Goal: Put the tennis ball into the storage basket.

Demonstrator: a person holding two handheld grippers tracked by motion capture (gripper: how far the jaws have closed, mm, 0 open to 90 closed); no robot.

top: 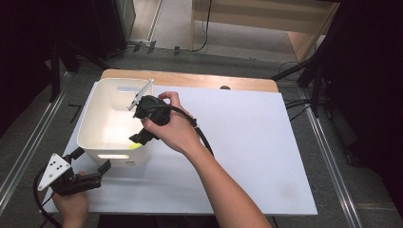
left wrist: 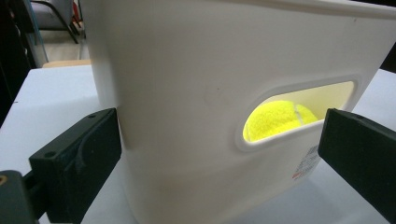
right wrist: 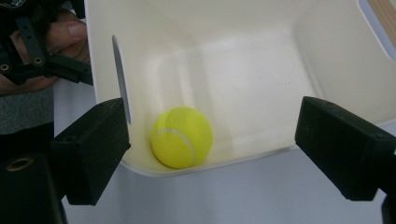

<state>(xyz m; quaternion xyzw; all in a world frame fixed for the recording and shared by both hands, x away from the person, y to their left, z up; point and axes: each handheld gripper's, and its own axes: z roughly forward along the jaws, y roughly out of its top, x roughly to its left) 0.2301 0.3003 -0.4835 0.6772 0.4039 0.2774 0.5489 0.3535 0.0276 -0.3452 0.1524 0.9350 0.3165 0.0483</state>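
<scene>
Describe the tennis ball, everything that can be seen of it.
The tennis ball is bright yellow and fuzzy, with a curved white seam across it. It lies on the floor of the white plastic bin, in a corner by the wall with the handle slot, and shows through that slot in the left gripper view. Whether it touches the wall cannot be told. No gripper touches it: the right gripper is open above it.

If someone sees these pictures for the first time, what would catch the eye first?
The bright yellow tennis ball stands out, lying on the floor of the white plastic bin near its handle slot. The right gripper hangs open over the bin, nothing between its jaws. The left gripper stands open at the bin's near corner.
</scene>
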